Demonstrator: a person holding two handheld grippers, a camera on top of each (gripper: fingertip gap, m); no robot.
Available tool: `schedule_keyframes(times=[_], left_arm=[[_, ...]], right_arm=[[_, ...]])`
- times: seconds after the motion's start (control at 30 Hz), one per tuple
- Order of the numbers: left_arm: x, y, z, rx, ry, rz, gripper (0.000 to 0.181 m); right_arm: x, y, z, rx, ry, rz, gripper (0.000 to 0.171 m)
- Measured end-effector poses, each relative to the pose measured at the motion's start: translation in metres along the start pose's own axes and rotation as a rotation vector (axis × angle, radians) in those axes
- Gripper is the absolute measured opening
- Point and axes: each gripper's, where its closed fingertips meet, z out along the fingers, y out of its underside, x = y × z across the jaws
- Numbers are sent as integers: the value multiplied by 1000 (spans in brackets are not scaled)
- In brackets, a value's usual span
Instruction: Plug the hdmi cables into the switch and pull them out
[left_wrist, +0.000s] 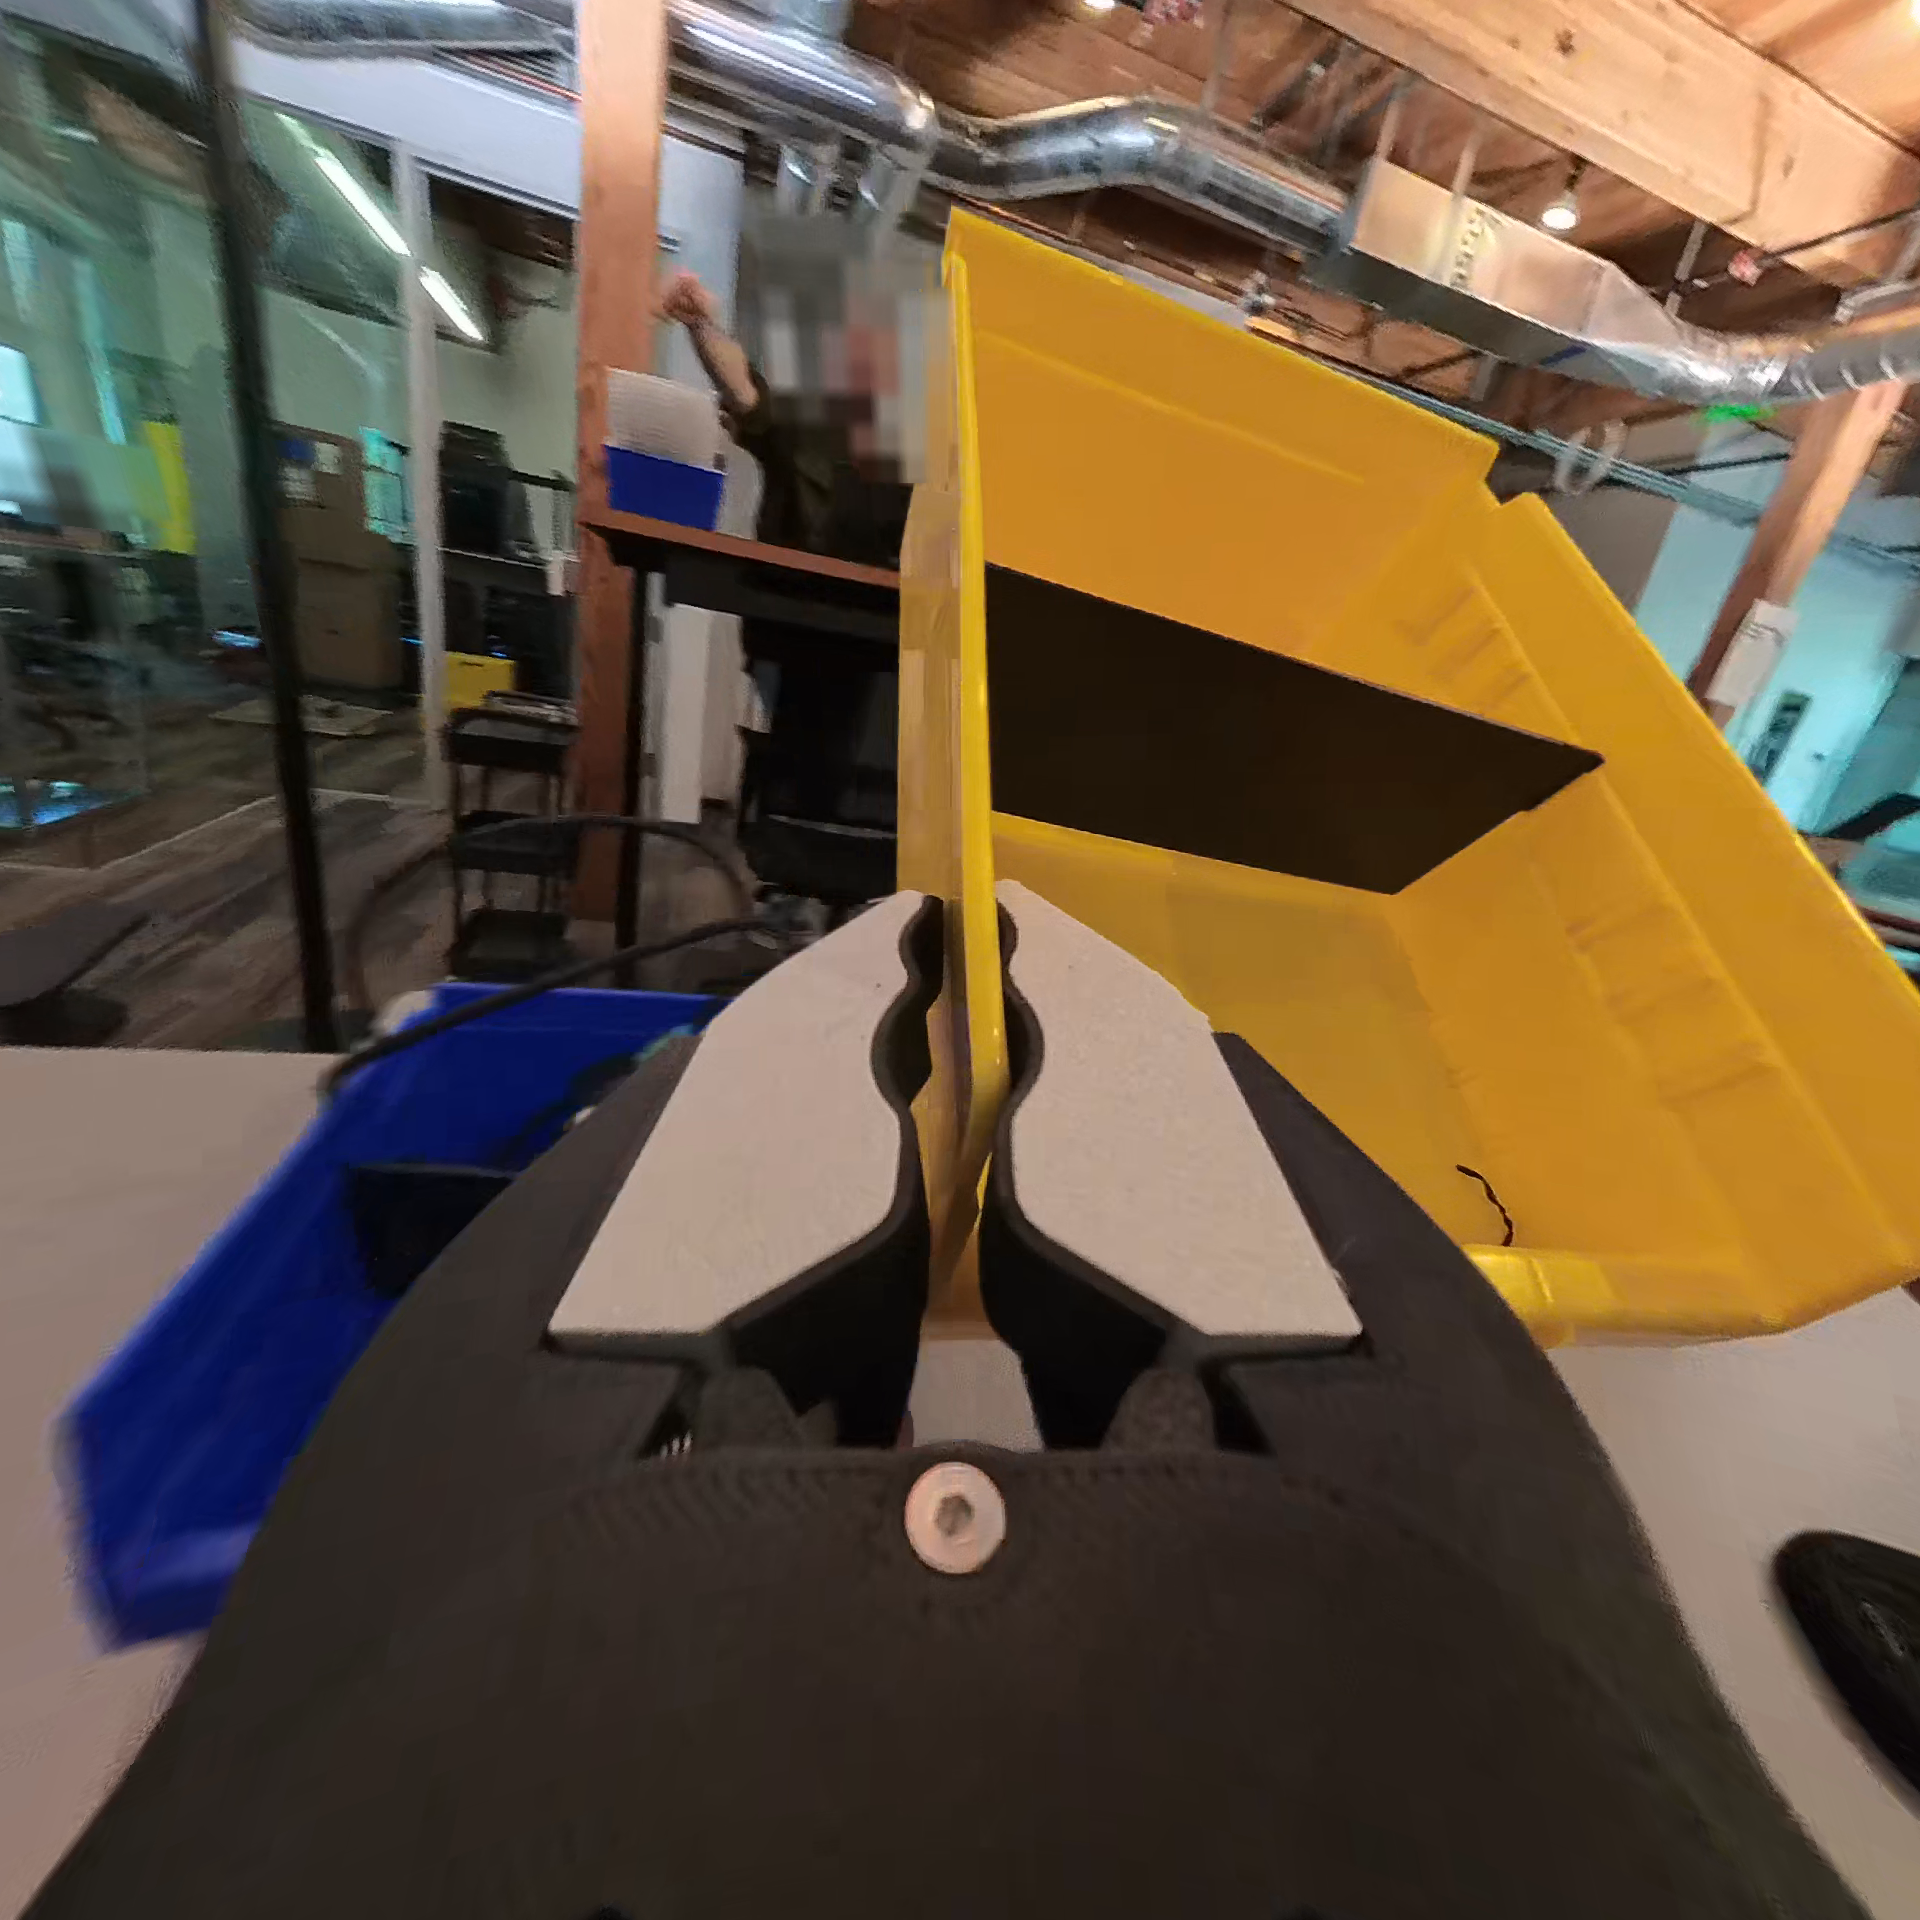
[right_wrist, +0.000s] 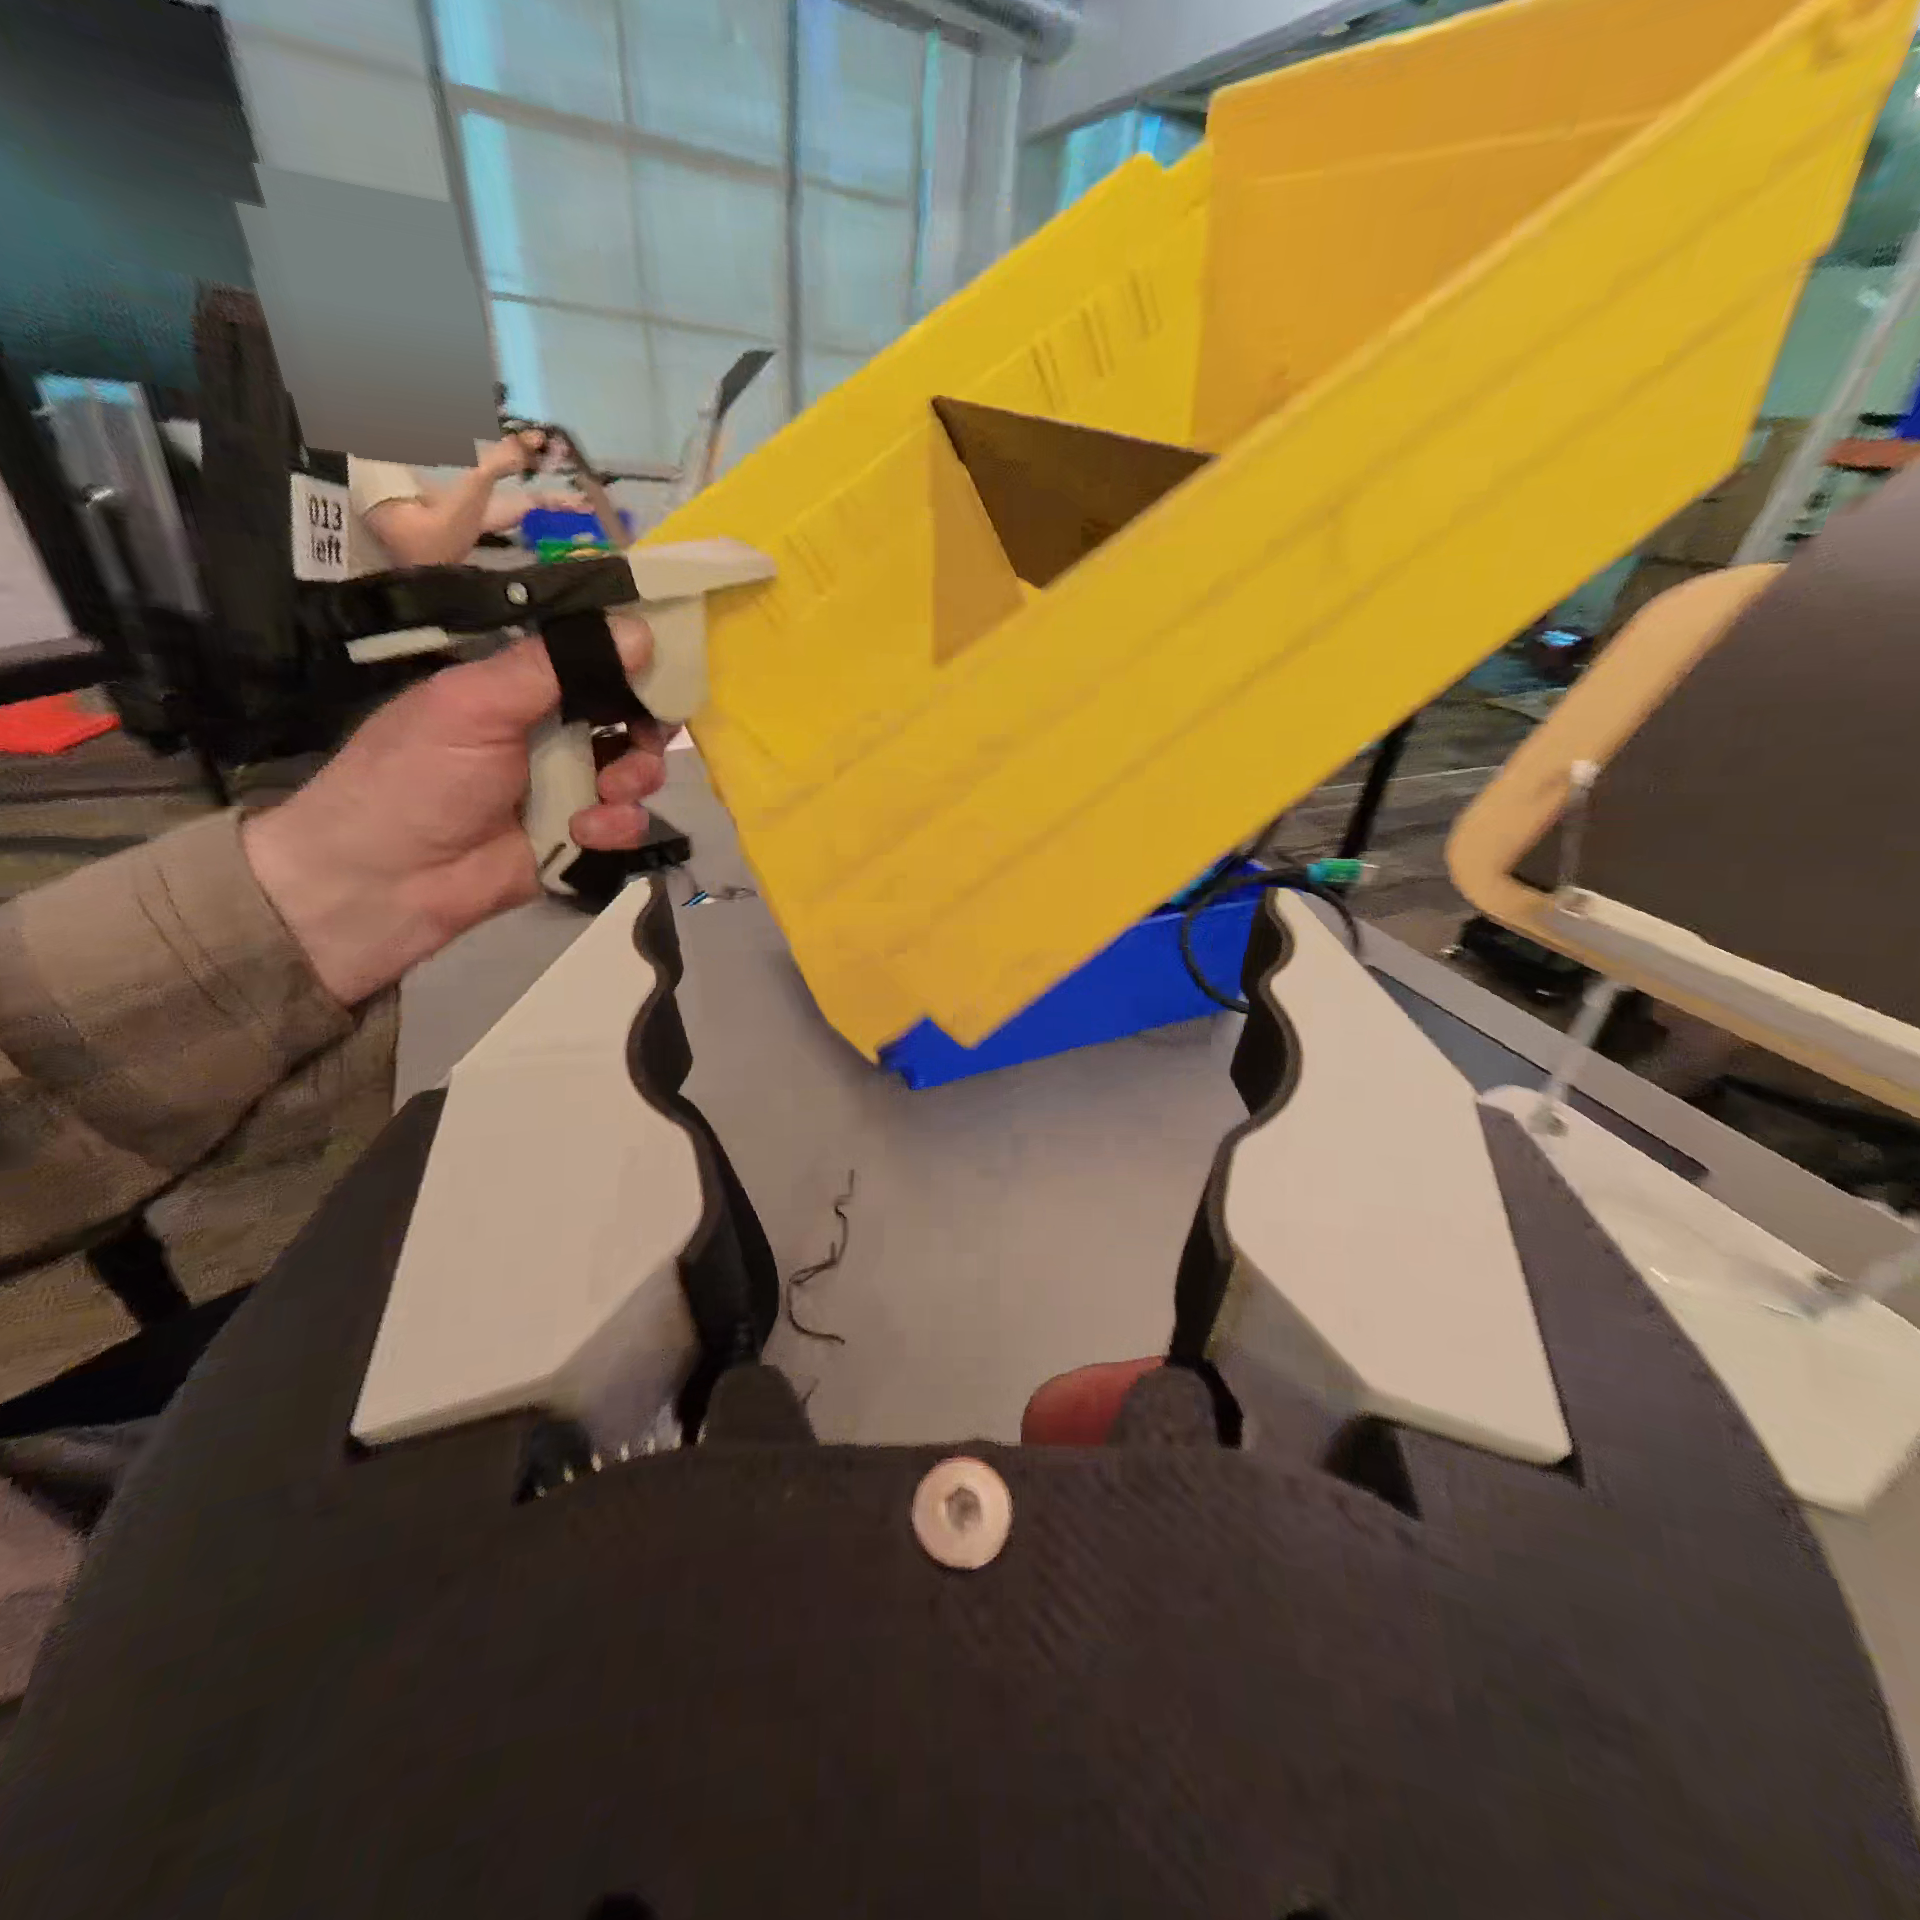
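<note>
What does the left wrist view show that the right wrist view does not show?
Only the left wrist view: the left gripper from behind, its jaws shut on the yellow bin wall.

Only the right wrist view: the open, empty right gripper, the hand holding the left gripper, a loose dark thread on the table.

Both: the tilted yellow bin with its black divider, and the blue bin.

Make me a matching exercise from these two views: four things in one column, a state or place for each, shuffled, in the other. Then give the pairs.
Things:
1. yellow bin
2. blue bin
3. left gripper
4. right gripper

States:
A. open, holding nothing
B. resting on the table, a black cable running into it
C. tilted and lifted, with a black divider inside
D. shut on a plastic wall

Pairs: 1-C, 2-B, 3-D, 4-A
</note>
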Motion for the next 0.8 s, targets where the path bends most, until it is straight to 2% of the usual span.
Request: schedule_keyframes(times=[0.13,0.27,0.4,0.5,0.63,0.73,0.8], left_arm=[[100,36,55,-79,150,9,5],[194,89,103,-190,273,5,5],[267,152,141,-316,369,-29,7],[308,201,163,-426,394,-56,8],[346,265,184,-581,422,-90,8],[362,299,192,-642,425,-61,9],[371,314,195,-671,439,-44,11]], right_arm=[[35,5,-56,-16,192,51,106],[99,44,-123,-147,504,73,101],[155,84,-196,-238,672,173,86],[189,115,-236,-331,730,242,87],[227,149,-278,-429,794,302,80],[249,181,-298,-484,792,386,76],[258,198,-306,-500,779,450,79]])
